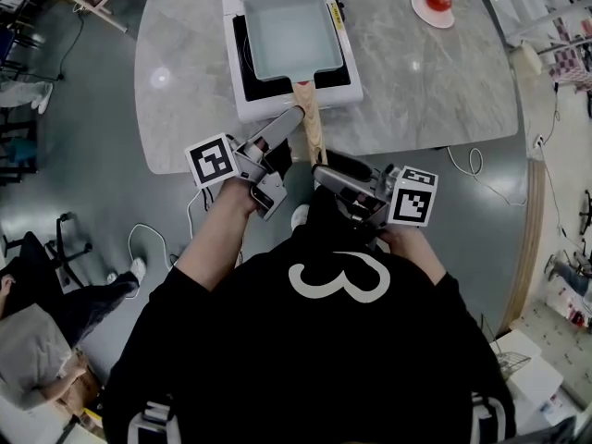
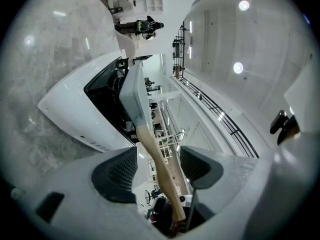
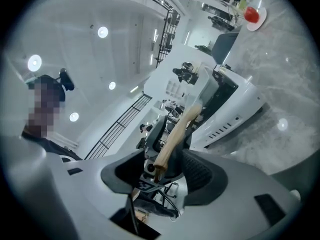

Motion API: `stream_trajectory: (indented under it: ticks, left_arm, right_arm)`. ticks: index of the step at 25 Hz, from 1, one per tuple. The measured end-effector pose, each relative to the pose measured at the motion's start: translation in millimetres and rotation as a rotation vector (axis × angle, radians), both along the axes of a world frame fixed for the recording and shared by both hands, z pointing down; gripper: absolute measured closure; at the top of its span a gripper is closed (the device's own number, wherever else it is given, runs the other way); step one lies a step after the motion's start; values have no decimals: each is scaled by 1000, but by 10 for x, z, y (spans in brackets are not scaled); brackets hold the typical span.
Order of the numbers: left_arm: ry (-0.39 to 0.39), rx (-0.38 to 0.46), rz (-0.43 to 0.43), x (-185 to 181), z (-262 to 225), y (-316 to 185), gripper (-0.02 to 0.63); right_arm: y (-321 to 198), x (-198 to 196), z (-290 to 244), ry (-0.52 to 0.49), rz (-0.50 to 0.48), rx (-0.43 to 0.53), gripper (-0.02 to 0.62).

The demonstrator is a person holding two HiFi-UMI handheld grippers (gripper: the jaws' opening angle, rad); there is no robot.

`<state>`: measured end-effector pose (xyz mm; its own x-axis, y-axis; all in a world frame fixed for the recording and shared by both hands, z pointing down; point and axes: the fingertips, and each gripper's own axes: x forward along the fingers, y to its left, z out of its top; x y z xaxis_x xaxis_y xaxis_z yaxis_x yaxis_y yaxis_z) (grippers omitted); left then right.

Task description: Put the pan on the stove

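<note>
A pale rectangular pan (image 1: 291, 30) sits on the white stove (image 1: 277, 104), its wooden handle (image 1: 311, 123) sticking out over the table edge toward me. My left gripper (image 1: 294, 132) reaches in from the left and stands open. In the left gripper view (image 2: 159, 166) the handle (image 2: 152, 146) runs between the jaws with a gap on each side. My right gripper (image 1: 322, 169) comes from the right at the handle's tip, also open. In the right gripper view (image 3: 162, 176) the handle's end (image 3: 172, 139) lies between the pads, which do not press on it.
The stove stands near the front edge of a grey marble table (image 1: 425, 91). A small plate with a tomato (image 1: 433, 6) lies at the back right. Cables trail on the floor, and a person (image 1: 46, 340) sits at lower left.
</note>
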<state>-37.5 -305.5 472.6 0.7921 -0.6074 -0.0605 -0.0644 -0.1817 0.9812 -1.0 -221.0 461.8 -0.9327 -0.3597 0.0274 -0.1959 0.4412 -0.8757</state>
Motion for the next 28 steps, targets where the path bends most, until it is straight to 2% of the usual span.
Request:
stream_trajectory:
  ticks: [5,8,11,13,15,19,22,25,28]
  left_arm:
    - [22,7,16,-82,-166,190,342]
    - [-13,44,40,-123,-334,352,344]
    - [-128,146,75,-105,-546,467,350]
    - [-241,244,108,-57,-666,559,388]
    - [-318,325,140,14,-822,678,430]
    - [-390,453,173,114,-1174,888,534]
    - [-480,553,190,250,-1370,1076,585]
    - [-568,670,211,457,-1552,1281,591]
    - [-575,698,220,677,-1703,1482,591]
  right_arm:
    - [-83,275,-178,18,78,38,393]
    - [-61,325,-391,80,89,119,394]
    - [-60,333,-656,164,91,244,403]
    - [-22,365,-812,212,96,310,467]
    - [39,402,-936,245,99,350,521]
    - [167,393,-1239,190,65,422,560]
    - [310,440,-1423,163,41,469,571]
    - [474,556,-1596,177,36,543,581]
    - [682,697,-1769,150,25,590,581]
